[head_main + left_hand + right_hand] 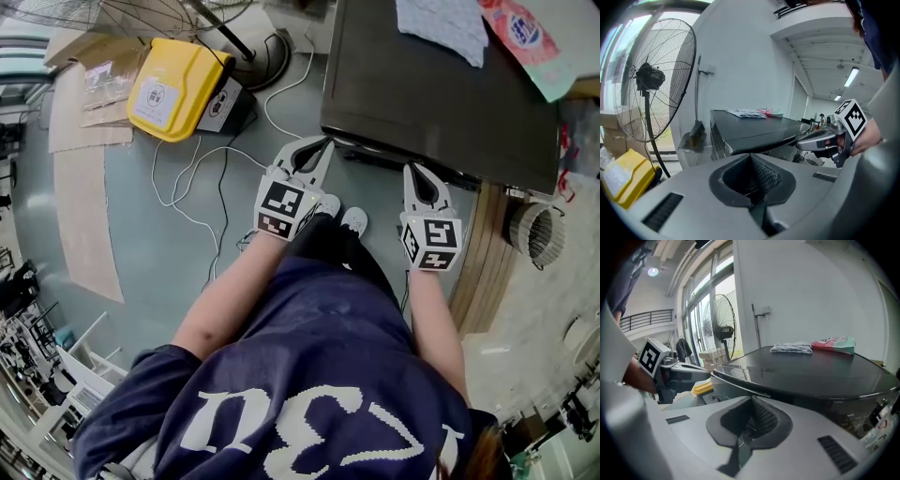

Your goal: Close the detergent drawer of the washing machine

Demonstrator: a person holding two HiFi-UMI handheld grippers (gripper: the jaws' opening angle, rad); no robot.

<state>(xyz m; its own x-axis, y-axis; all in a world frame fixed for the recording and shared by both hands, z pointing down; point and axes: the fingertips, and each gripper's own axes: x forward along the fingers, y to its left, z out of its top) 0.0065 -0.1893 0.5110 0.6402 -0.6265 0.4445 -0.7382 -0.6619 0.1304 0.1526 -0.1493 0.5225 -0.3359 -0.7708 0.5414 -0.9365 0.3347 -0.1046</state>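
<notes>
Tongs are shown closed on both sides, with nothing gripped. In the left gripper view the left tongs (751,161) are pressed together and no thing is caught between them. The same is seen of the right tongs (751,401) in the right gripper view. In the head view the two are held side by side, apart from each other, with their tips brought close to the front edge of the washing machine (422,94), which stands directly ahead of the person. The detergent drawer cannot be picked out clearly in any view. Only a dark strip is seen under that front edge, between the two tips, and whether it is pulled out cannot be told. A white cloth (441,28) and a pink packet (520,28) are laid on the machine's dark lid. On the floor to the left a yellow case (173,84) is set near the foot of a standing fan (651,79). A white cable (187,183) is looped beside the case.
</notes>
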